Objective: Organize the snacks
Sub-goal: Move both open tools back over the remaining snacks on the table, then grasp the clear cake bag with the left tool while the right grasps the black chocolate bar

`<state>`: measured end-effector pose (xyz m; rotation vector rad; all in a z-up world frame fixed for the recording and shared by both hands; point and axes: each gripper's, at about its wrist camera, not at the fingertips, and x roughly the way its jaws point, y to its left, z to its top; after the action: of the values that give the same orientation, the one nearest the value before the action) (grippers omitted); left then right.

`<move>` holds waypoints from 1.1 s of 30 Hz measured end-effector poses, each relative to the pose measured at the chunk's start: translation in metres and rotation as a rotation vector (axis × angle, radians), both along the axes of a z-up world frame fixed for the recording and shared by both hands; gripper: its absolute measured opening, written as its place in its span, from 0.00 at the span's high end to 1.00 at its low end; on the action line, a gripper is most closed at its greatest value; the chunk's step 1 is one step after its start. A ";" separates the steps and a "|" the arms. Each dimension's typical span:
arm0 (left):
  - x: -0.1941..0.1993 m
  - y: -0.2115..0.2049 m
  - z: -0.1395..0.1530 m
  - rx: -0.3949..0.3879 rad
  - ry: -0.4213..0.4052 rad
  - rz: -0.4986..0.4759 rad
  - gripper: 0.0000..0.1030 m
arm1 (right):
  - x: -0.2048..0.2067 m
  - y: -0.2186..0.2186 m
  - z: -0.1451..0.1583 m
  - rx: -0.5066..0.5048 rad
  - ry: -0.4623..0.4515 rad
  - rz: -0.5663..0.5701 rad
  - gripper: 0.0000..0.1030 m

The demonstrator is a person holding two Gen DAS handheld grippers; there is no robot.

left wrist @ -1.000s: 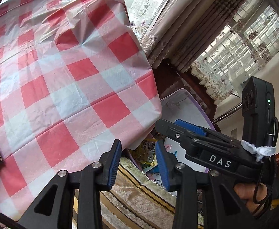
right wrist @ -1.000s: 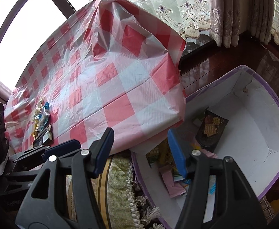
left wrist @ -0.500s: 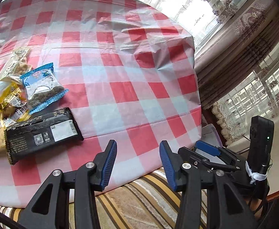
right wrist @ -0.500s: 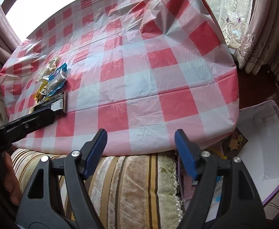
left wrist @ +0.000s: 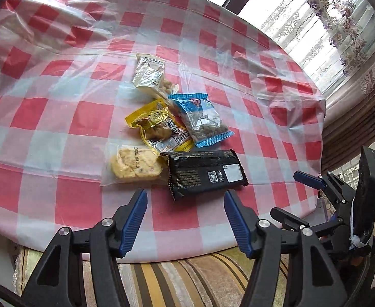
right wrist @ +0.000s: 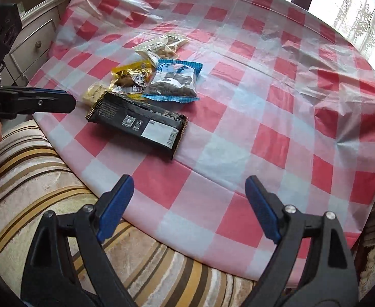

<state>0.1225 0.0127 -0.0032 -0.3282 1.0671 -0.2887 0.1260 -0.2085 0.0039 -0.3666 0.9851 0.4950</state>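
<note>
Several snack packets lie together on a red-and-white checked tablecloth (left wrist: 59, 117). A long black packet (left wrist: 205, 172) lies nearest me, also in the right wrist view (right wrist: 138, 122). Behind it are a clear bag of pale crackers (left wrist: 133, 165), a yellow packet (left wrist: 159, 128), a blue-edged bag of nuts (left wrist: 200, 117) and a cream packet (left wrist: 150, 75). My left gripper (left wrist: 185, 220) is open and empty, just short of the black packet. My right gripper (right wrist: 187, 207) is open and empty over the table's near edge, right of the pile.
A striped cushion (right wrist: 46, 179) lies below the table's near edge. A cream drawer cabinet (right wrist: 33, 43) stands at the far left. Lace curtains and windows (left wrist: 328, 25) are behind the table on the right.
Both grippers swung left and up, away from the purple-rimmed box beside the table, to face the snack pile. The left gripper's jaws opened wider. The box is out of view.
</note>
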 end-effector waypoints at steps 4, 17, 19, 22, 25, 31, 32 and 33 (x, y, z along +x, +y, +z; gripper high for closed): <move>-0.004 0.018 -0.002 0.027 0.001 0.013 0.35 | 0.018 0.034 -0.007 -0.027 0.014 0.224 0.12; -0.010 0.058 -0.005 0.058 0.002 0.053 0.31 | 0.072 0.091 -0.046 -0.180 0.177 0.617 0.12; -0.009 0.061 -0.006 0.055 0.008 0.057 0.31 | 0.077 0.096 -0.052 -0.182 0.208 0.636 0.12; -0.007 0.061 -0.008 0.067 0.011 0.038 0.31 | 0.081 0.102 -0.057 -0.170 0.230 0.654 0.10; -0.004 0.055 -0.009 0.120 0.007 -0.021 0.31 | 0.082 0.107 -0.056 -0.130 0.225 0.637 0.10; 0.005 0.041 -0.015 0.234 -0.017 -0.180 0.31 | 0.083 0.103 -0.051 -0.074 0.210 0.551 0.24; 0.008 0.040 -0.016 0.233 -0.022 -0.197 0.31 | 0.079 0.102 -0.049 -0.065 0.206 0.537 0.28; 0.011 0.039 -0.016 0.241 -0.028 -0.210 0.31 | 0.075 0.101 -0.048 -0.056 0.205 0.521 0.30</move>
<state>0.1332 0.0521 -0.0195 0.0041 1.0977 -0.3473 0.2013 -0.1073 -0.0444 -0.6385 1.1030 0.9927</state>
